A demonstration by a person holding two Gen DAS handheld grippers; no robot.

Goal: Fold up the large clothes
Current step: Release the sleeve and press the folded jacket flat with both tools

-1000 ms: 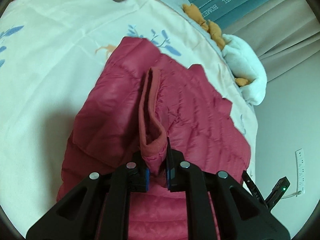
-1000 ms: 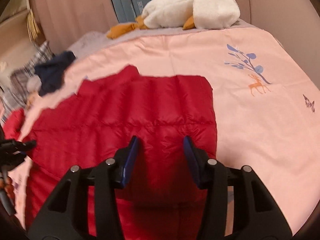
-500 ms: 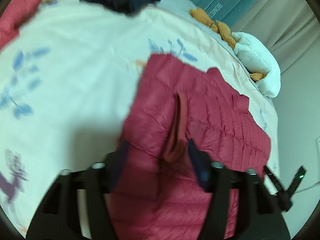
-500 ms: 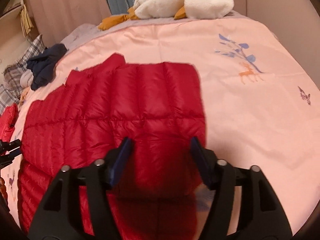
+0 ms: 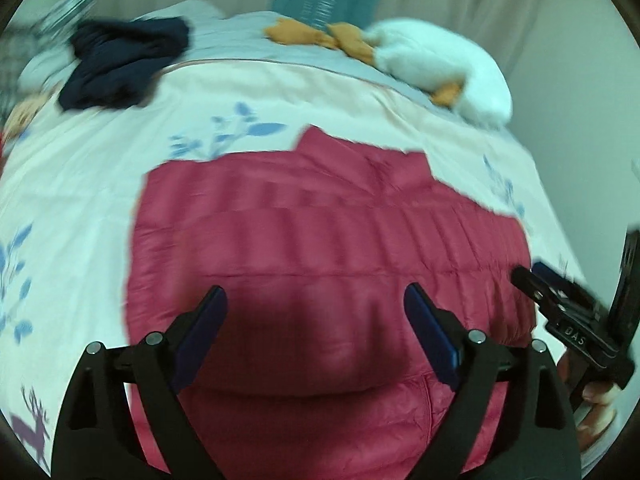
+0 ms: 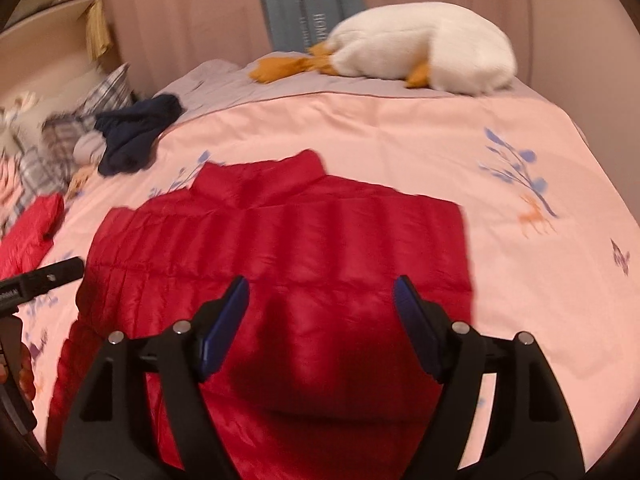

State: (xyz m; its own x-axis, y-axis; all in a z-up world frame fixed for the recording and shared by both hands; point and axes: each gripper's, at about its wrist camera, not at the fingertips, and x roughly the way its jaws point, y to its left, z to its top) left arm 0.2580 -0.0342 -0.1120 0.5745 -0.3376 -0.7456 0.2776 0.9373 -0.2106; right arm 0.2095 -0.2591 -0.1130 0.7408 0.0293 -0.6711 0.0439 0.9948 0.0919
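Note:
A red quilted puffer jacket (image 5: 320, 240) lies flat on the pink bedspread, its collar toward the far side; it also shows in the right wrist view (image 6: 288, 248). My left gripper (image 5: 316, 320) is wide open and empty, hovering above the jacket's near part. My right gripper (image 6: 322, 308) is wide open and empty above the same jacket. The right gripper shows at the right edge of the left wrist view (image 5: 568, 312); the left gripper's tip shows at the left edge of the right wrist view (image 6: 44, 276).
A white plush goose (image 6: 424, 56) lies at the far edge of the bedspread (image 6: 520, 280). A dark navy garment (image 5: 124, 64) is crumpled at the far left. Another red garment (image 6: 28, 232) and plaid cloth (image 6: 68, 136) lie at the left. Curtains hang behind the bed.
My left gripper let go of the jacket's cuff, opened wide and swung round to face the jacket squarely. The sleeve now lies flat. My right gripper opened wider and drew back a little.

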